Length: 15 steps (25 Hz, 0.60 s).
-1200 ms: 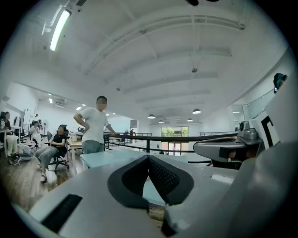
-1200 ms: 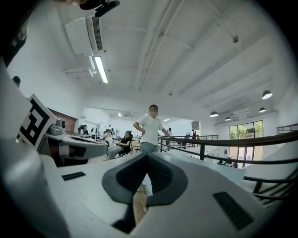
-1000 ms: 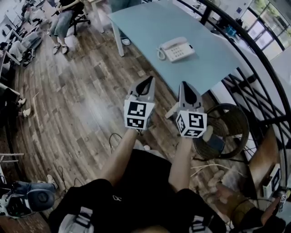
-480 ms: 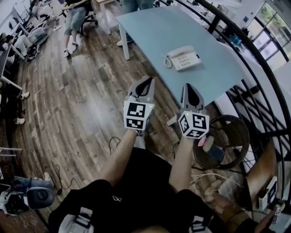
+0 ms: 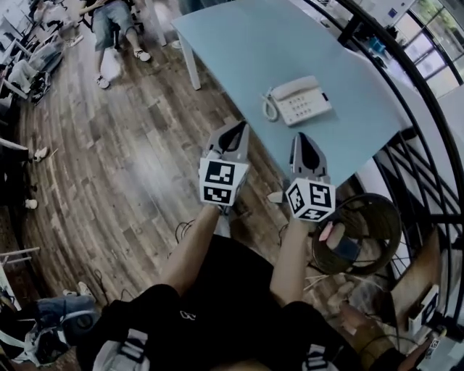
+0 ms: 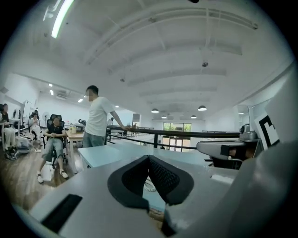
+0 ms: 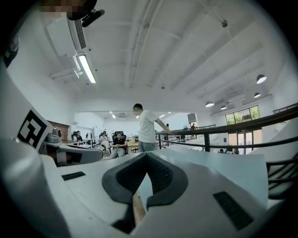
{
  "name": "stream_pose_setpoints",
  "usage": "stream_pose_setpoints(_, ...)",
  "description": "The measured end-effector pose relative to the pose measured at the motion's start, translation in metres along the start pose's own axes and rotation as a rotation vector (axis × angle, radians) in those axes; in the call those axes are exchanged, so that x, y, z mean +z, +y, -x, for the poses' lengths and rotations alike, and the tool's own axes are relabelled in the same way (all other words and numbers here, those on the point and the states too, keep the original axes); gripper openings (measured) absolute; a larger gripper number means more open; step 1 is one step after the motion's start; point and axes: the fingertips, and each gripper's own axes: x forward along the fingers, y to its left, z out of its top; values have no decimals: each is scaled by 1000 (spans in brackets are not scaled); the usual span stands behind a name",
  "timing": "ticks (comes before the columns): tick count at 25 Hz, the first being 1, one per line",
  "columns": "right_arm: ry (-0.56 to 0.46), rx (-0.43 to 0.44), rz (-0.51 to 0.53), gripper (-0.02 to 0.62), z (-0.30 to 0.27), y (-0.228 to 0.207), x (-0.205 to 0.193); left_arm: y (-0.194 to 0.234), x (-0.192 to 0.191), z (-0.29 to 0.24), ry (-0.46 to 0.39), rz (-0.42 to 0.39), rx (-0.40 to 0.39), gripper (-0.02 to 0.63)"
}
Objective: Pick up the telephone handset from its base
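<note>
A white telephone (image 5: pixel 308 109) stands on the light blue table (image 5: pixel 239 43), its handset (image 5: pixel 291 88) resting on the base along the far left side. The coiled cord (image 5: pixel 270 107) hangs at the phone's left end. Both grippers are held side by side over the wooden floor, short of the table's near edge. My left gripper (image 5: pixel 239 125) points at the table edge left of the phone and is shut on nothing. My right gripper (image 5: pixel 299 136) sits just below the phone, also shut and empty. A bit of the coiled cord (image 6: pixel 148 185) shows through the left gripper (image 6: pixel 149 158).
A round wicker basket (image 5: pixel 362 232) stands on the floor to the right, under the table corner. A black railing (image 5: pixel 406 80) runs behind the table. A standing person (image 6: pixel 98 118) is at the table's far side, and seated people (image 5: pixel 116 22) are at top left.
Both grippers have travelled forward toward the table together, still shut. The telephone now lies closer to them and lower in the head view.
</note>
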Motion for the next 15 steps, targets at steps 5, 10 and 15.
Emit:
stream_pose_setpoints(5,63,-7,-51,-6,-82,-1,-20,52,-6,-61,75,-22,-9,0)
stream_pose_setpoints(10,71,-11,-68,-6,-159,3,-16,102,3,-115,97,-22,-26,0)
stream_pose_setpoints(15,92,-45,-92,-6,-188,-6,-26,131,-8,-155,136,12,-43,0)
